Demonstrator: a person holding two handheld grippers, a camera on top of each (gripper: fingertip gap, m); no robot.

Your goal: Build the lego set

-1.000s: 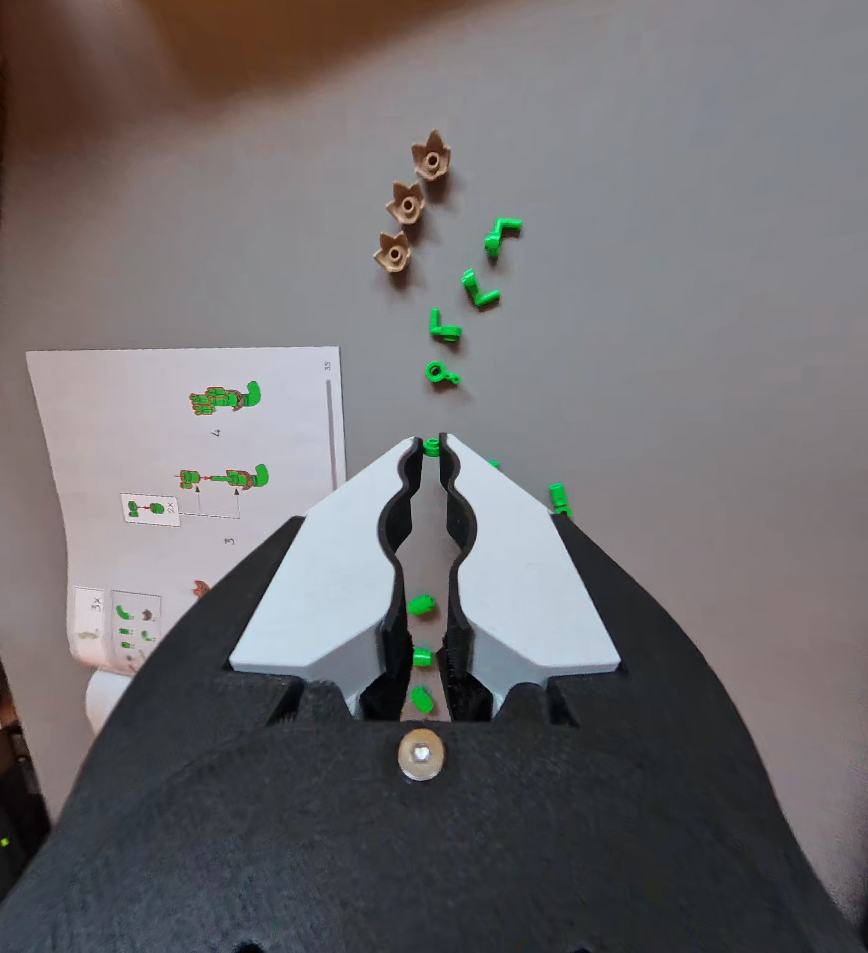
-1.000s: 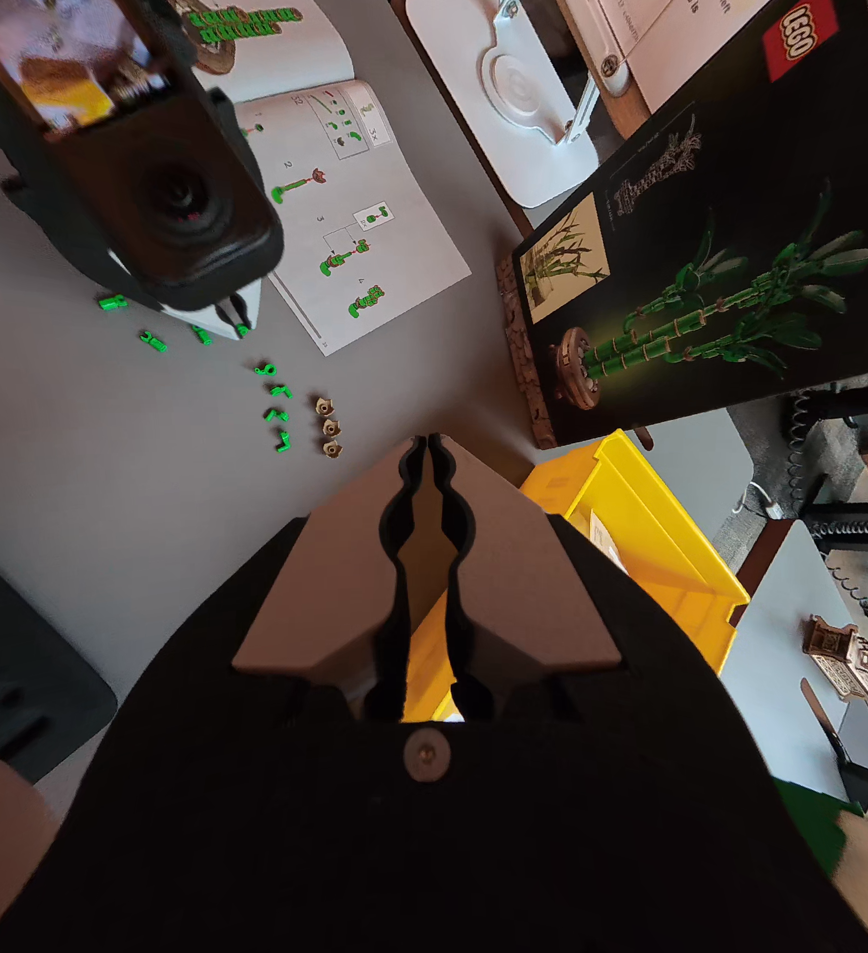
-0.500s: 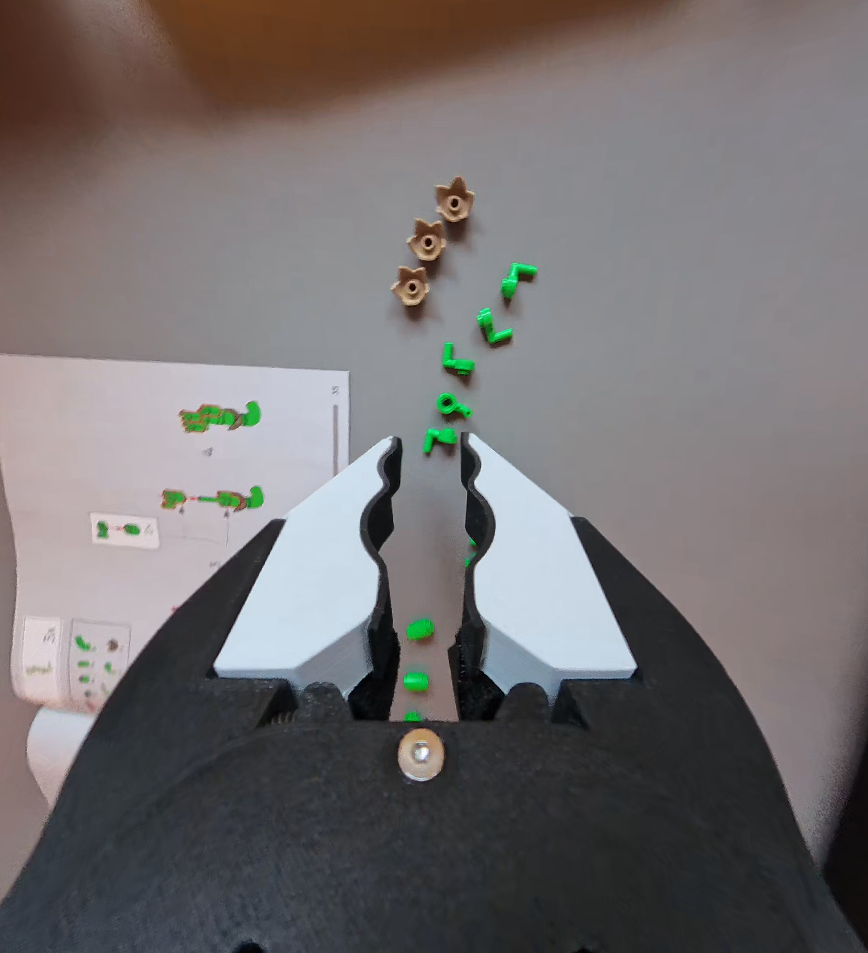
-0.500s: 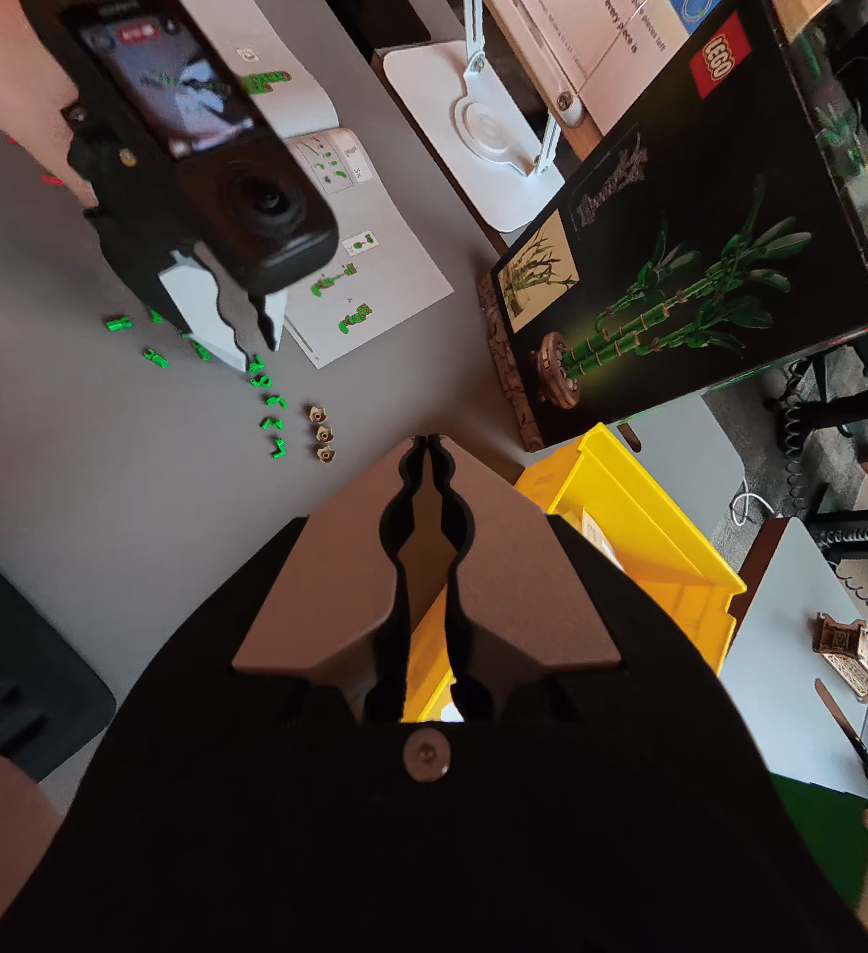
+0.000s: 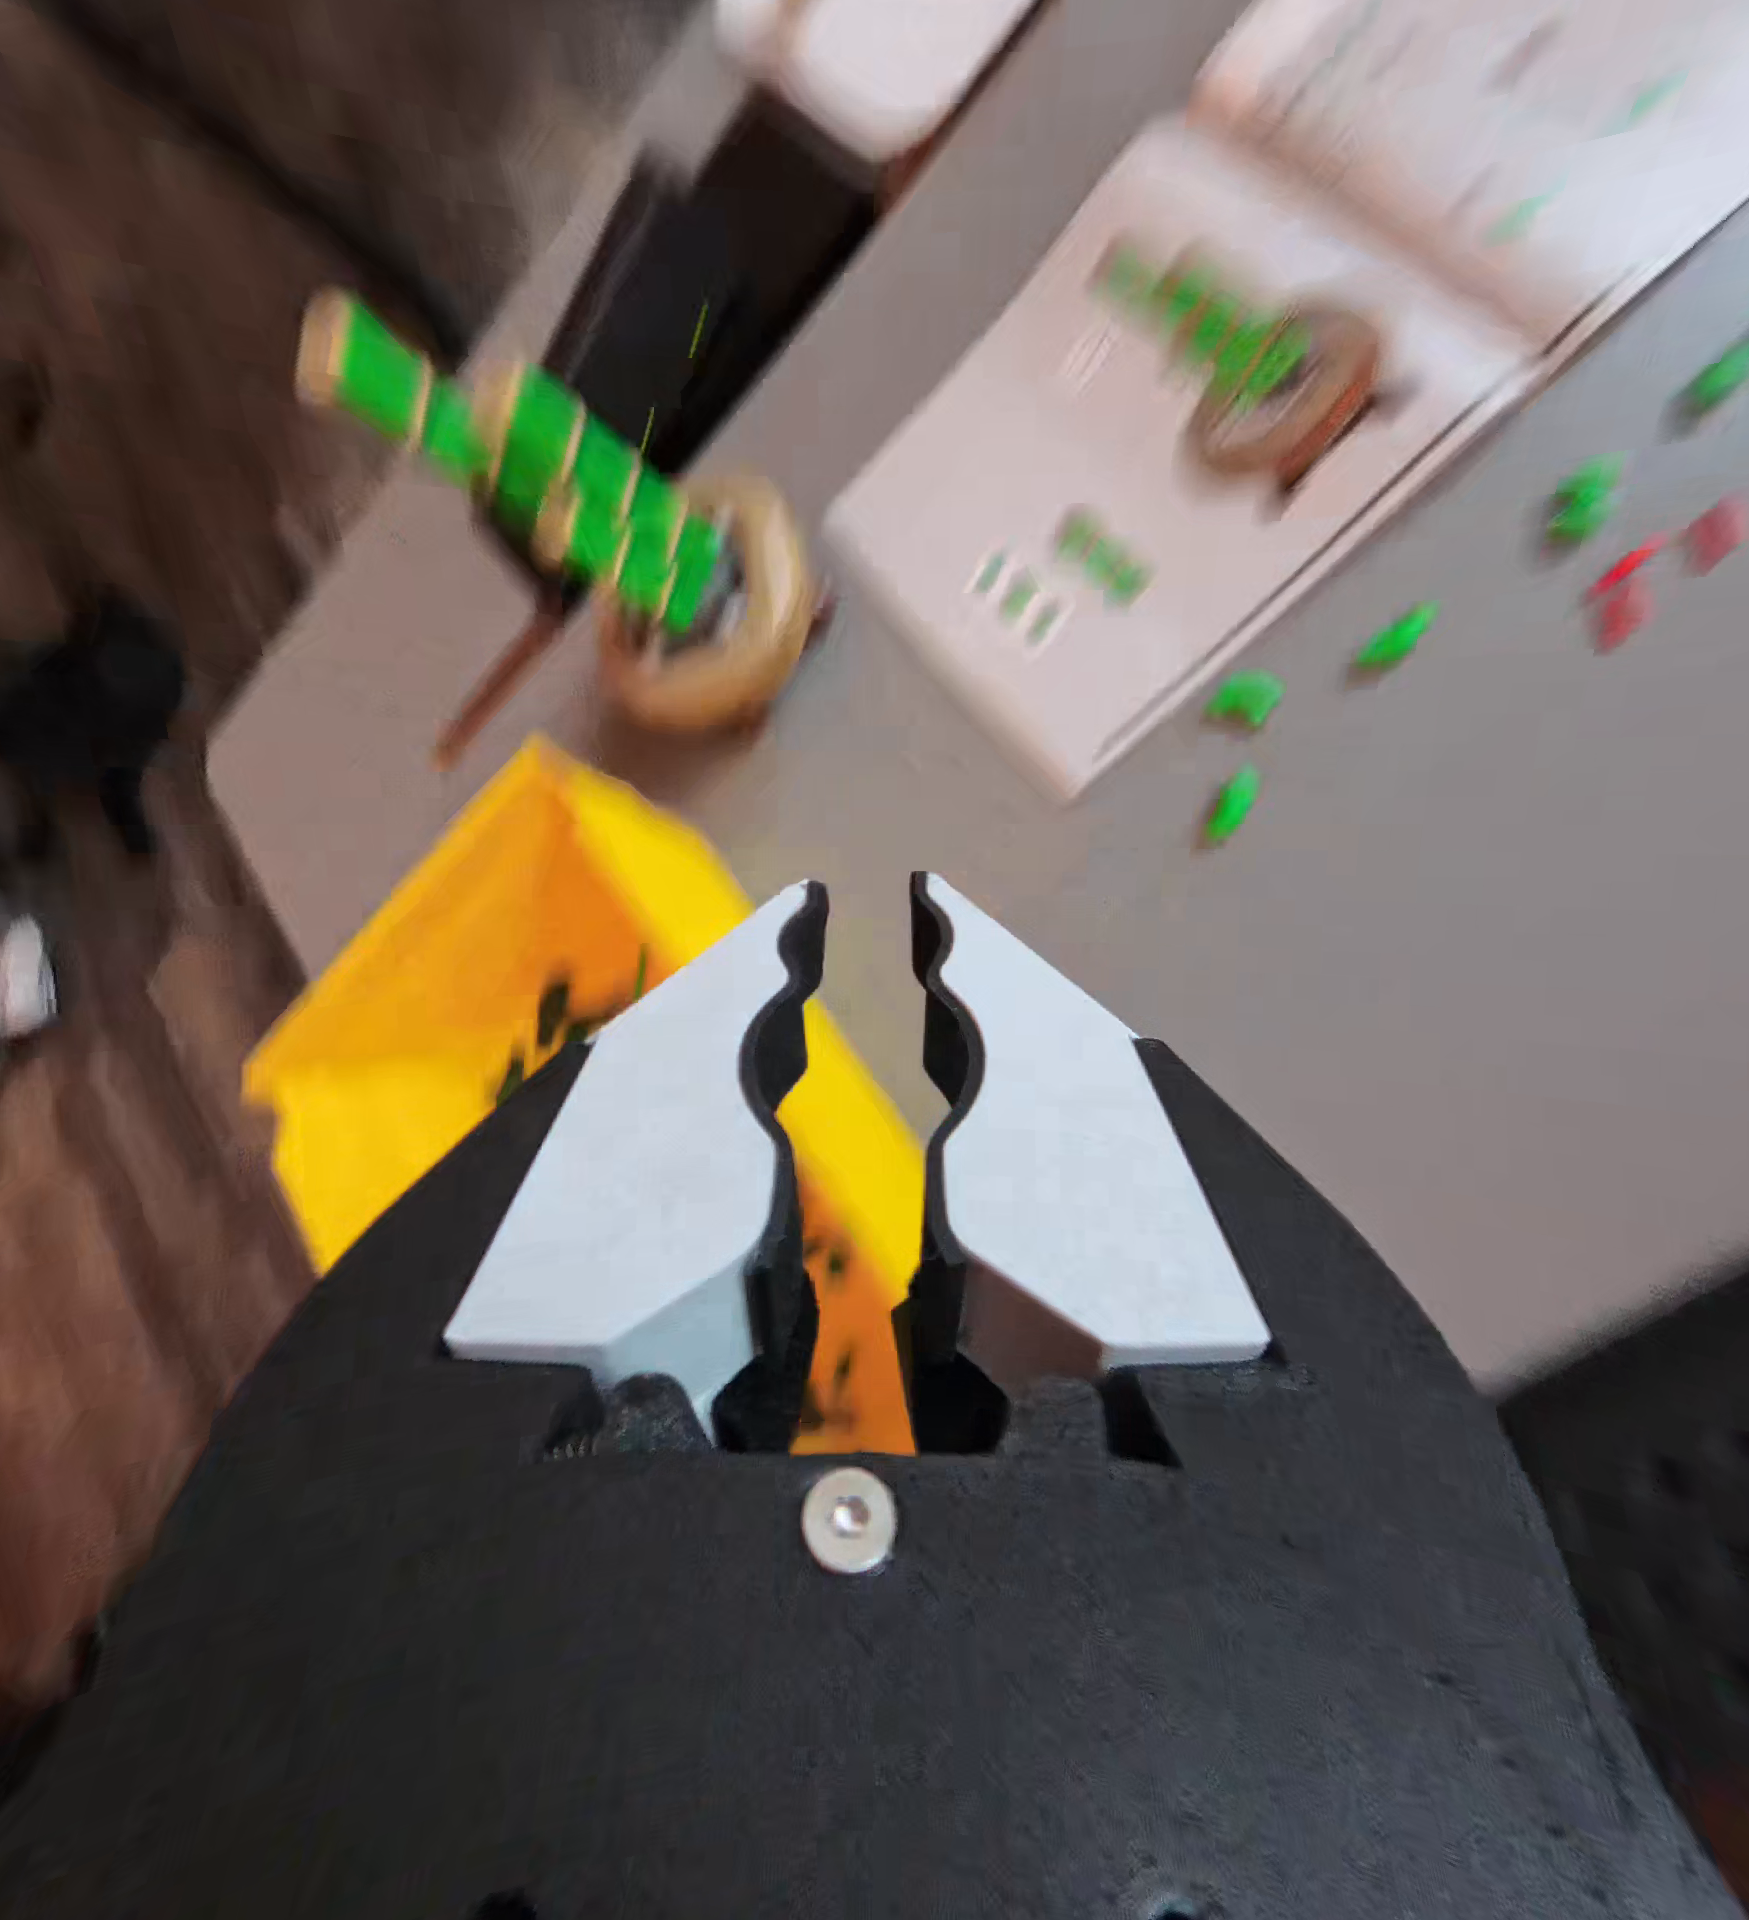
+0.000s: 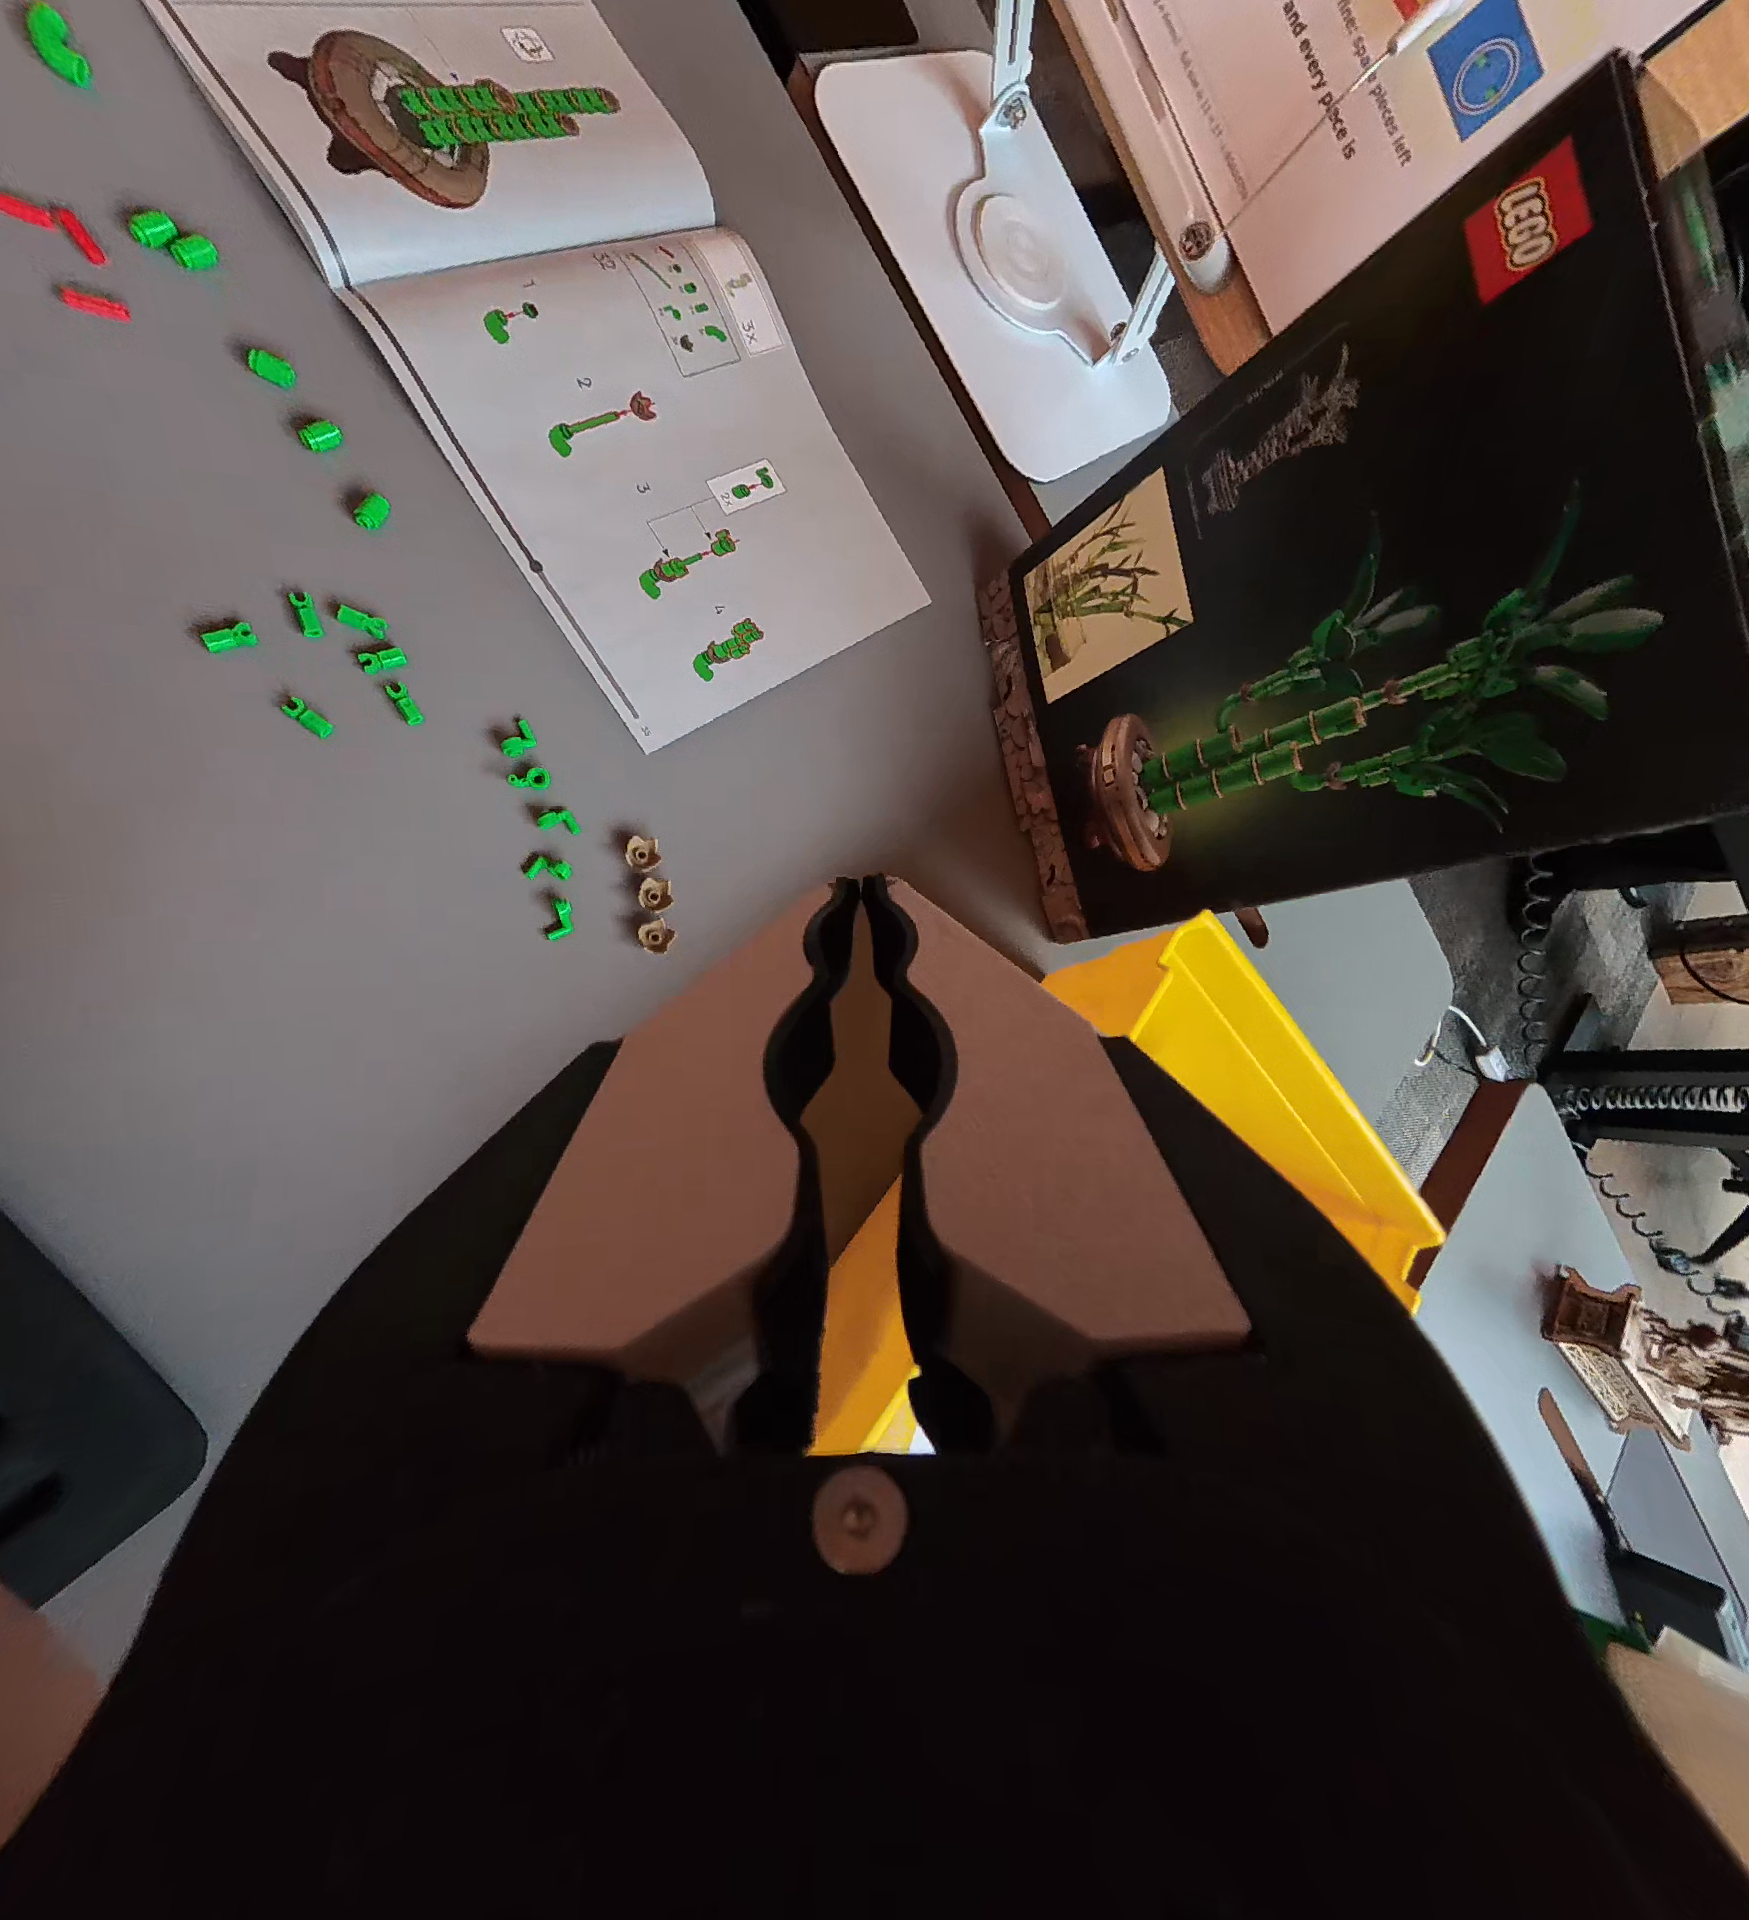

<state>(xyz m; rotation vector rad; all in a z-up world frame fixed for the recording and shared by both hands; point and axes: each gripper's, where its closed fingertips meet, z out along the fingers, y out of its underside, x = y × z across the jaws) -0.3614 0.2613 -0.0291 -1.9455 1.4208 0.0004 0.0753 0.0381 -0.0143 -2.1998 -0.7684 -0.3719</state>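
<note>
Hovering empty, left tongs (image 5: 868,904) gape above yellow bin (image 5: 454,966)

The tabletop (image 6: 174,987) is grey. The little bricks (image 6: 371,658) are bright green, some sticks (image 6: 93,303) red. The bin (image 6: 1254,1081) is yellow, the box (image 6: 1452,499) black.

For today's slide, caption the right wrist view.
Shut right claw above a yellow bin, beside green Lego pieces and open instruction booklet.
</note>
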